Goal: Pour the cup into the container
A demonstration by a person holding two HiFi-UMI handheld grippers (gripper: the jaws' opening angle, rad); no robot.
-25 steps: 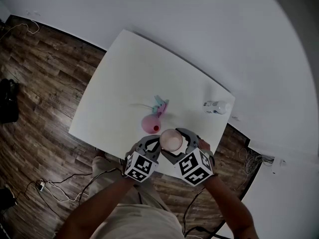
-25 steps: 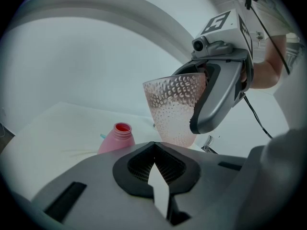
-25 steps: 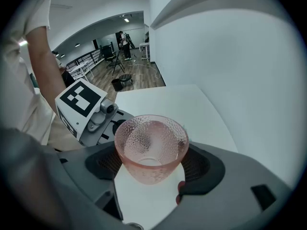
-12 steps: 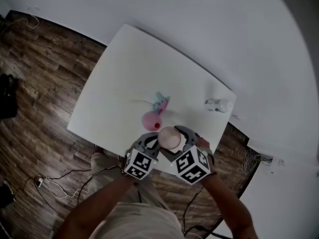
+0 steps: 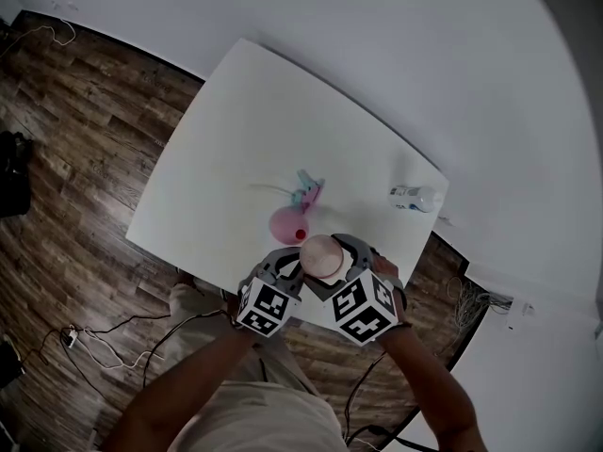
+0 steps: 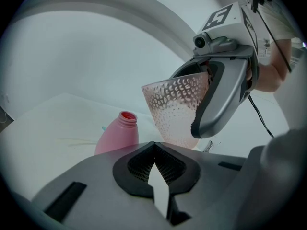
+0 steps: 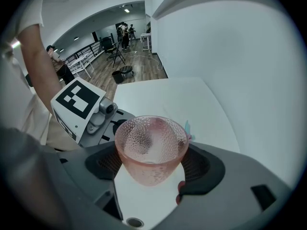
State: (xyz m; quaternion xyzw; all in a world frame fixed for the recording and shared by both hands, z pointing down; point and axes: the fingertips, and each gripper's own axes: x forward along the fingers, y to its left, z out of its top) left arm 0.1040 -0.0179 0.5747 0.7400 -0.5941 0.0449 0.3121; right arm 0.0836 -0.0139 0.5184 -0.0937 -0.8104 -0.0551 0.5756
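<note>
The head camera looked steeply down from well above the white table (image 5: 236,139). Each gripper camera sat close behind its own jaws, facing along them. All three views shared the pink cup (image 5: 322,257), held between the jaws of the right gripper (image 7: 151,163).

I had a white table (image 5: 226,139) running from the upper middle of the head view down to the lower right, set on a dark wooden floor (image 5: 85,139). Most of its top was bare. Near the lower edge, just below centre frame, a pink bottle (image 5: 285,224) stood with its red mouth open. A small blue-and-pink item (image 5: 307,194) lay just above it, almost touching. Well apart, by the right-hand corner, a small pale object (image 5: 413,198) lay on its side; I could not tell what it was.
</note>
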